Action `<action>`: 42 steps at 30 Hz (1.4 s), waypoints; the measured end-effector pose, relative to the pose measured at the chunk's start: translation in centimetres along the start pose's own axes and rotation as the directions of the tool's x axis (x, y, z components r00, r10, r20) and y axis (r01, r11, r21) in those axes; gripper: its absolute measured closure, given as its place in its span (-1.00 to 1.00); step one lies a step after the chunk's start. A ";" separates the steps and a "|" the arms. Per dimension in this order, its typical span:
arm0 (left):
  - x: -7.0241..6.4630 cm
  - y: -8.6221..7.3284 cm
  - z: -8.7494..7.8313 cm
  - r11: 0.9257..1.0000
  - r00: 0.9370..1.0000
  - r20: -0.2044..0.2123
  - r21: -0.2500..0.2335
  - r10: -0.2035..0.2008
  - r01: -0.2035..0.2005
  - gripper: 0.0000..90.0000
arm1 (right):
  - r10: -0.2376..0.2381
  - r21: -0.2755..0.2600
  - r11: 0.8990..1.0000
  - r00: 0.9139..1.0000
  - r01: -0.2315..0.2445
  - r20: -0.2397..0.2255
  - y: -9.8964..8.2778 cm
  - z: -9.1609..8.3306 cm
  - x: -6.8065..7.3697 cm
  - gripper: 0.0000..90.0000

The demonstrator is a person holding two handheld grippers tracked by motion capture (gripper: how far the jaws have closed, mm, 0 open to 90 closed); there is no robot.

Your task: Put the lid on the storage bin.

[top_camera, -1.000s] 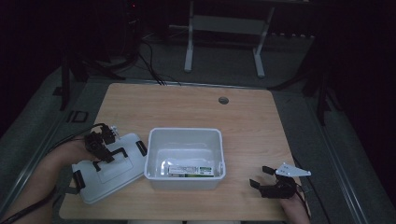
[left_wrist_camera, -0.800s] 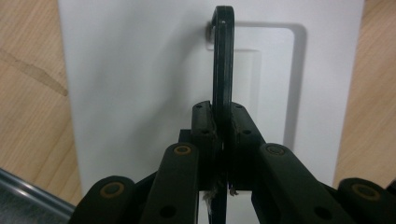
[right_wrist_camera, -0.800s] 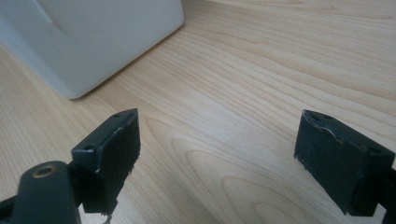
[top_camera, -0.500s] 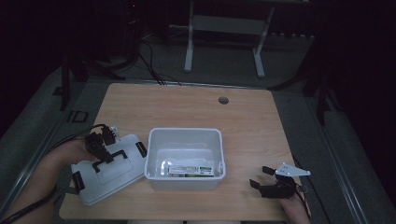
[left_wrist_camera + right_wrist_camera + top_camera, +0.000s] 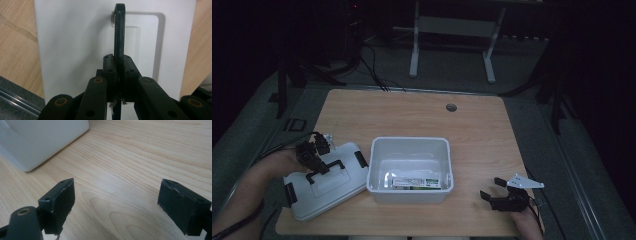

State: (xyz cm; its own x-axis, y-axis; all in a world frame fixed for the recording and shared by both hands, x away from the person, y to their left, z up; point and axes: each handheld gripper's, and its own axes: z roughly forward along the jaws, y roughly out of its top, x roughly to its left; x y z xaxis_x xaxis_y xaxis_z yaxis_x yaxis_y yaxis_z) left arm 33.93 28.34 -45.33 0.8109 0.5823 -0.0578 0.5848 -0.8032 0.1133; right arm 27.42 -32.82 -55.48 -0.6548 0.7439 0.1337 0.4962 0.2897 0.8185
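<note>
Left gripper (image 5: pixel 119 75) pinches the lid's handle (image 5: pixel 119 37); right gripper (image 5: pixel 116 205) waits with jaws spread.

The white lid (image 5: pixel 324 180) lies flat on the bench (image 5: pixel 472 125), just left of the open white bin (image 5: pixel 409 147). The left jaws have just been closing and now clamp the black handle, which stands up between them. The right gripper rests low over bare bench, right of the bin, holding nothing.

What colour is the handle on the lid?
Black, on a white lid; the handle shows best in the left gripper view.
</note>
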 end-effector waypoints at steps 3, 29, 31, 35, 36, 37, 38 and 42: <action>-0.1 -0.3 -0.6 1.000 1.000 -0.008 -0.003 0.001 -0.001 0.85 | -0.003 0.007 1.000 1.000 0.003 -0.003 0.0 0.1 0.1 -0.69; -1.6 -1.7 -7.7 0.997 0.998 -0.065 -0.072 0.018 -0.023 0.85 | 0.004 0.005 1.000 1.000 -0.004 0.000 0.0 0.0 0.1 -0.69; -1.7 -1.7 -8.5 0.996 0.997 -0.073 -0.084 0.015 -0.021 0.85 | 0.003 0.002 1.000 1.000 -0.003 0.000 0.0 0.0 0.0 -0.69; -2.0 -1.8 -9.8 0.994 0.996 -0.086 -0.107 0.020 -0.030 0.85 | 0.004 0.004 1.000 1.000 -0.004 0.001 0.0 0.0 0.1 -0.69; -2.1 -1.7 -10.2 0.994 0.995 -0.092 -0.107 0.028 -0.038 0.85 | 0.002 0.001 1.000 1.000 -0.002 -0.001 0.0 0.0 0.1 -0.69; -2.2 -1.8 -10.4 0.993 0.995 -0.093 -0.115 0.027 -0.038 0.85 | 0.002 0.001 1.000 1.000 -0.002 -0.003 0.0 0.0 0.1 -0.69; -2.3 -1.8 -10.7 0.992 0.995 -0.093 -0.123 0.027 -0.038 0.85 | 0.001 0.003 1.000 1.000 -0.001 -0.001 0.0 0.0 0.1 -0.69; -2.7 -1.6 -11.6 0.991 0.994 -0.103 -0.124 0.038 -0.050 0.85 | 0.003 0.001 1.000 1.000 -0.003 -0.002 0.0 0.0 0.1 -0.69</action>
State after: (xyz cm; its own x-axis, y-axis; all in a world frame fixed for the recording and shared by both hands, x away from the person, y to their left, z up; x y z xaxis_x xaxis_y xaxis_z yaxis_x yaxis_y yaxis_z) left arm 30.62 29.54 -33.84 0.8260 0.5616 0.0489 0.5364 -0.8097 0.2381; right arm 27.33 -32.75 -55.48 -0.6543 0.7438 0.1369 0.4988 0.2884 0.8173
